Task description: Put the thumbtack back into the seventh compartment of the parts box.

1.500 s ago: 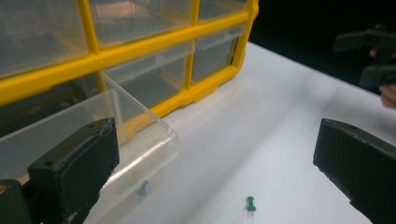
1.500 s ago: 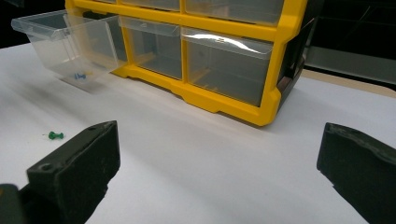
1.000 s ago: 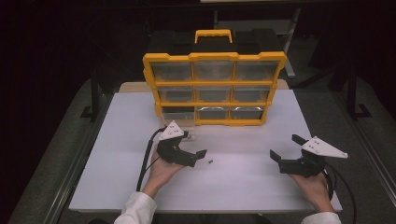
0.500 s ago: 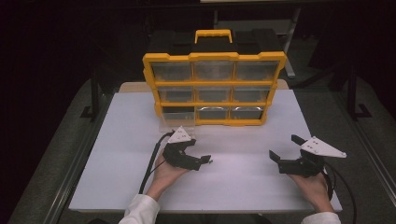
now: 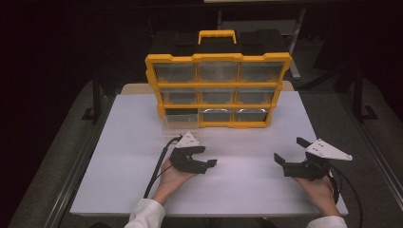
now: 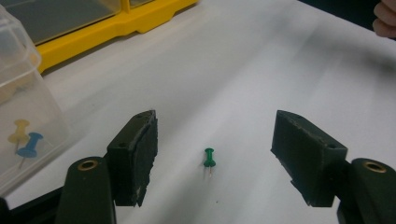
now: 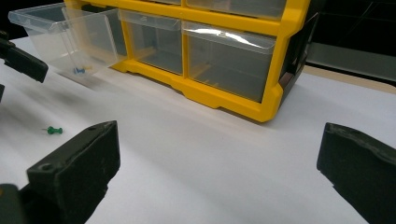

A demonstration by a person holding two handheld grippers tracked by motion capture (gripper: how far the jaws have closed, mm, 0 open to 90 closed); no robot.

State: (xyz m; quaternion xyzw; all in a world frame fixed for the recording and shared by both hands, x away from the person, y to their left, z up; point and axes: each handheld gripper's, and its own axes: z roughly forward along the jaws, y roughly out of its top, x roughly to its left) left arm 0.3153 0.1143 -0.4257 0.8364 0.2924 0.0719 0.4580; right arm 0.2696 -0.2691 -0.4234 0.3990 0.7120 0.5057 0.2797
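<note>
Behind, on the white table, stands the yellow drawer cabinet, with its clear bottom-left drawer pulled out; a blue pushpin and a yellow pushpin lie inside. Right gripper rests with jaws wide and empty. Left gripper has just been closing its jaws, not yet touching the green pushpin lying on the table between them.

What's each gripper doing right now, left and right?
Left gripper: open, jaws have just been closing around the green pushpin, not touching it yet.
Right gripper: open, holding nothing.
</note>
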